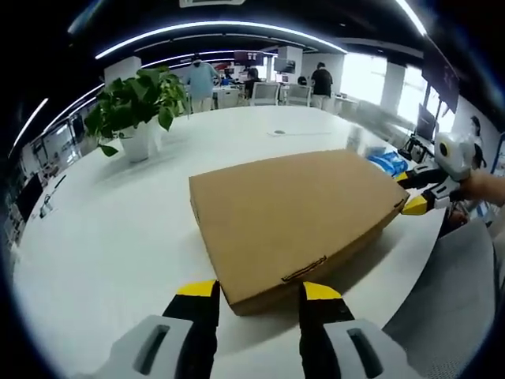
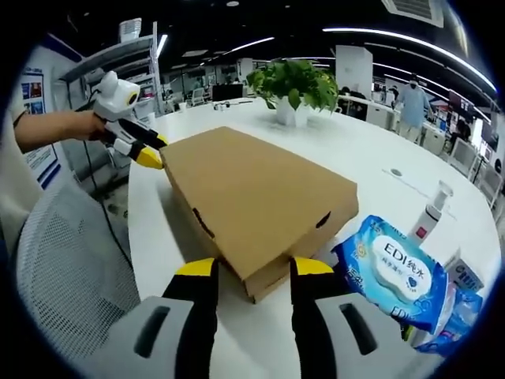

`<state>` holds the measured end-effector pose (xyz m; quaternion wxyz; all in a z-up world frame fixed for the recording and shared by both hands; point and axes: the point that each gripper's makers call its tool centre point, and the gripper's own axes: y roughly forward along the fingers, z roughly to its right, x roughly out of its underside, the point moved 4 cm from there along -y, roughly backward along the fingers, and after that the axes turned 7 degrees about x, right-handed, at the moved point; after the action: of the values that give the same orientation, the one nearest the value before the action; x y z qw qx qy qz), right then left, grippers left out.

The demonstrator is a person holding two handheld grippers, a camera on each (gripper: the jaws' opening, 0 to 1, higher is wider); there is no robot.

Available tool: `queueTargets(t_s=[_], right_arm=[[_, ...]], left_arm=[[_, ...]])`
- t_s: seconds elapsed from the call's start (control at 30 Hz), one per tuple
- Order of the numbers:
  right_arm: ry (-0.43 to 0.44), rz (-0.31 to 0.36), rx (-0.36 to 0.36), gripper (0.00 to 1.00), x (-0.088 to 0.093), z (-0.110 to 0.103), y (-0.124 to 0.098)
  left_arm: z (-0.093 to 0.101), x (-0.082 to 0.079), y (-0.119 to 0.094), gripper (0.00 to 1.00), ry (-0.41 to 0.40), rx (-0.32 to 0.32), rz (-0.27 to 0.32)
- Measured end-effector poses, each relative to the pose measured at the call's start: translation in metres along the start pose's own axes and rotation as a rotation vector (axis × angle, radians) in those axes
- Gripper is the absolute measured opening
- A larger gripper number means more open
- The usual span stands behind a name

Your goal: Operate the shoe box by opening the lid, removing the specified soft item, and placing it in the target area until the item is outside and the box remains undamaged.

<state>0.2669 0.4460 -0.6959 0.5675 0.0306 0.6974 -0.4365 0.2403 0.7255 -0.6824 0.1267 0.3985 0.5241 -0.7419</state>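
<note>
We have the shoe box (image 1: pixel 296 217) lying flat and closed on the white table (image 1: pixel 118 237), one end facing each of our hands. That suits a two-sided lift of the lid, since each pair of tongs can take its own end.

In the left gripper view, the left tongs (image 1: pixel 258 294) stand apart at 6 o'clock, straddling the near end of the box just below the lid's tuck slot, clamped on nothing. At 3 o'clock the right tongs (image 1: pixel 417 193) sit at the far end; we cannot tell there whether they touch it.

In the right gripper view, the right tongs (image 2: pixel 252 270) are also apart, either side of the near corner at 6 o'clock, gripping nothing. The left tongs (image 2: pixel 146 148) point at the far end at 10 o'clock.

A blue wipes pack (image 2: pixel 390 276) and a small bottle (image 2: pixel 430 213) lie just beside the box at 4 o'clock, and a potted plant (image 2: pixel 293 91) stands well apart at 12 o'clock.

We judge the lid still unopened and the soft item still inside, unseen.
</note>
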Motion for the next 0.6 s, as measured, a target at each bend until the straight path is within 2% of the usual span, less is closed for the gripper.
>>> queueTargets(t_s=[0.6], right_arm=[[-0.008,-0.002,0.007,0.34,-0.012,0.026,0.018]], left_arm=[[-0.015,-0.022,0.02,0.39,0.011,0.0,-0.012]])
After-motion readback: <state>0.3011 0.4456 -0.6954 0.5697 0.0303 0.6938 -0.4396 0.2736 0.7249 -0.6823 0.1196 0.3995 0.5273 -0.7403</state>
